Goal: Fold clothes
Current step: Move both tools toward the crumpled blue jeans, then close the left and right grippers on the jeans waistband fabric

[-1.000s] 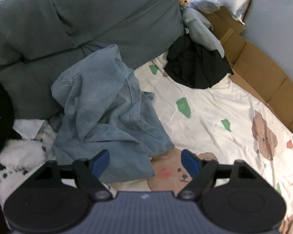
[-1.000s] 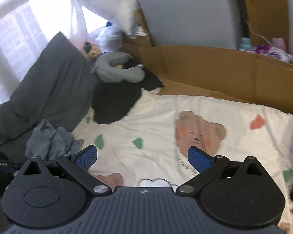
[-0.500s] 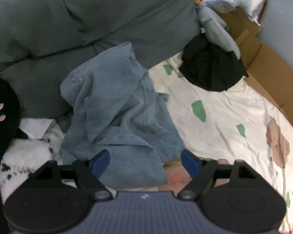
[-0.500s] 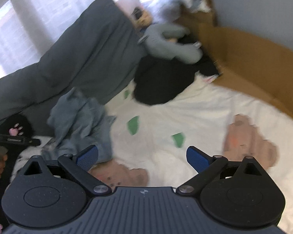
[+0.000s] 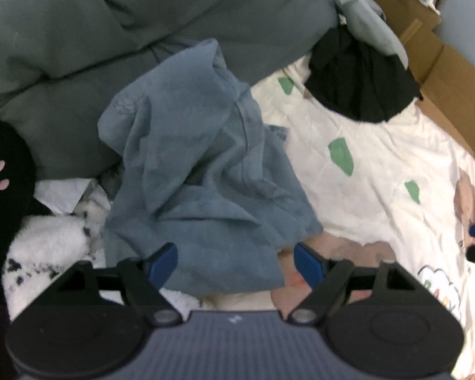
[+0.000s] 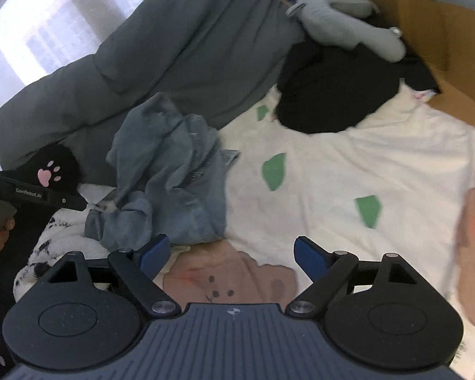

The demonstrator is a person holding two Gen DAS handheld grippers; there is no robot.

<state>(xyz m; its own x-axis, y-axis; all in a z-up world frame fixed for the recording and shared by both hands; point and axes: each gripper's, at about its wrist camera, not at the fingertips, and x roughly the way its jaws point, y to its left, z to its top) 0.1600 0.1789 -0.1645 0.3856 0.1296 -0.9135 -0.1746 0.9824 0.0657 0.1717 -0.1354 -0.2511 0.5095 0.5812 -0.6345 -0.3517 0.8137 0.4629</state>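
Observation:
A crumpled blue denim garment [image 5: 199, 177] lies in a heap on the white printed bedsheet [image 5: 380, 164], against a grey duvet. My left gripper [image 5: 236, 261] is open, its jaws spread over the garment's near hem. My right gripper [image 6: 232, 253] is open and empty over the sheet, with the denim garment [image 6: 174, 177] just ahead on its left. A black garment [image 5: 361, 76] lies further back on the sheet; it also shows in the right wrist view [image 6: 335, 95].
A grey duvet [image 5: 126, 31] is piled behind the denim. A grey plush toy [image 6: 348, 28] lies by the black garment. Cardboard [image 5: 452, 79] lines the bed's right side. A white spotted fluffy item [image 5: 50, 253] and a black paw-print plush [image 5: 3, 171] sit at left.
My left gripper has moved closer over the denim garment. My right gripper has swung left and down towards it, so the garment now lies just ahead. Both stay open.

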